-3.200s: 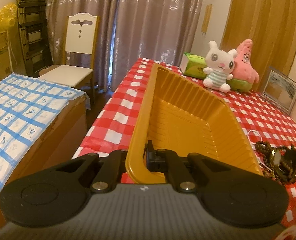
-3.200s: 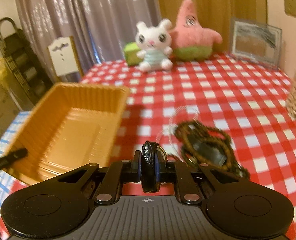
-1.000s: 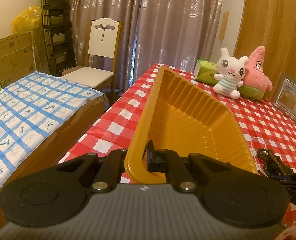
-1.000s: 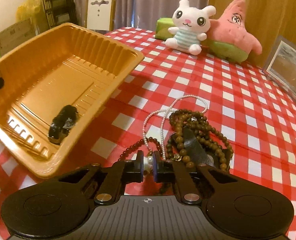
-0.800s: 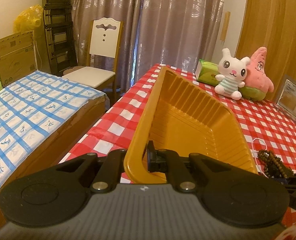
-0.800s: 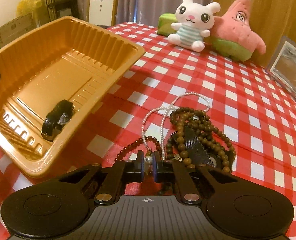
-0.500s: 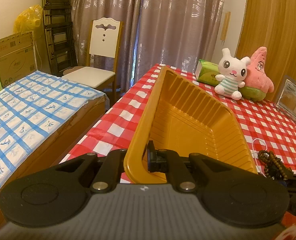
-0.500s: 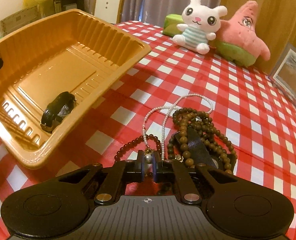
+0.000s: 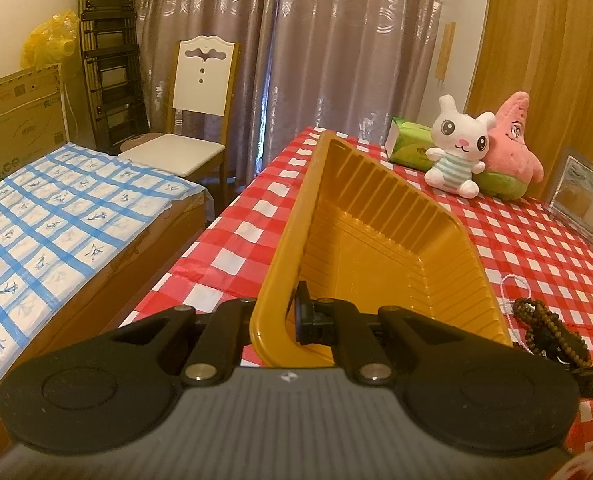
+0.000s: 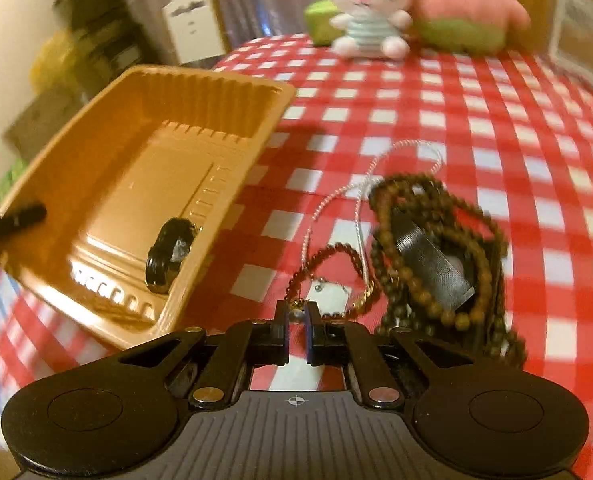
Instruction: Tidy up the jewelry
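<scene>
My left gripper (image 9: pixel 286 318) is shut on the near rim of the orange plastic tray (image 9: pixel 376 240), holding it tilted over the red checked table. A black bracelet (image 10: pixel 168 256) lies in the tray (image 10: pixel 144 168) by its near wall. My right gripper (image 10: pixel 295 316) is shut on the small pearl clasp of a dark red bead necklace (image 10: pixel 328 254), just off the cloth. The strand trails into the jewelry pile (image 10: pixel 428 248) of brown beads, a black strap and a thin pearl necklace (image 10: pixel 360 184). The brown beads (image 9: pixel 548 332) also show in the left wrist view.
A white rabbit plush (image 9: pixel 456 152), a pink star plush (image 9: pixel 512 148) and a green pack (image 9: pixel 408 148) stand at the table's far side. A framed picture (image 9: pixel 584 204) leans at the right. Left of the table are a blue checked bed (image 9: pixel 56 208) and a chair (image 9: pixel 192 120).
The black bracelet that my right gripper held earlier now lies in the tray. Within the last second that gripper lifted slightly and rolled with the clasp between its pads. The left gripper and tray stayed put.
</scene>
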Action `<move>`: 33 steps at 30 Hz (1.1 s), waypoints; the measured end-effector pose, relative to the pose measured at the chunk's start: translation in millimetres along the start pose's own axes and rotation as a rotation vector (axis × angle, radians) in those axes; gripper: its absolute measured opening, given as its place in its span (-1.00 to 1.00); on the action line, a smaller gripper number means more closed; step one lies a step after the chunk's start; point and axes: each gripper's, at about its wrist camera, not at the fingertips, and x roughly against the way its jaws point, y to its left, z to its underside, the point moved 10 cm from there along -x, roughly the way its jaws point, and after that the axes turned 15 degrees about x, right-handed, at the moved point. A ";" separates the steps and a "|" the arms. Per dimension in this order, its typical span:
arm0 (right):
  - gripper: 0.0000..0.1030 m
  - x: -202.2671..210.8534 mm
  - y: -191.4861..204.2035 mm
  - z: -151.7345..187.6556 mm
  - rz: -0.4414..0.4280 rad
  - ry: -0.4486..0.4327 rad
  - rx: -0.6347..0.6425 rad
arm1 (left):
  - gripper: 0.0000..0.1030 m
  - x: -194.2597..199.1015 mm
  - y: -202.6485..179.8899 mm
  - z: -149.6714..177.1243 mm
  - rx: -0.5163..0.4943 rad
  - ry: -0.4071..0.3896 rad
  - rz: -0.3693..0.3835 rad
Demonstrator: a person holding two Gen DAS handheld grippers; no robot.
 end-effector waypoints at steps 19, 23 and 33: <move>-0.86 13.9 94.1 -40.5 -0.172 -0.124 0.210 | -0.90 0.6 4.3 -1.0 -0.014 0.015 0.024; -0.68 16.4 92.5 -40.2 -0.167 -0.128 0.199 | -0.90 -0.5 3.8 -1.1 -0.015 0.018 0.028; -0.51 51.2 39.9 -30.4 0.011 -0.155 0.146 | -0.90 -0.7 3.9 -1.1 -0.015 0.017 0.027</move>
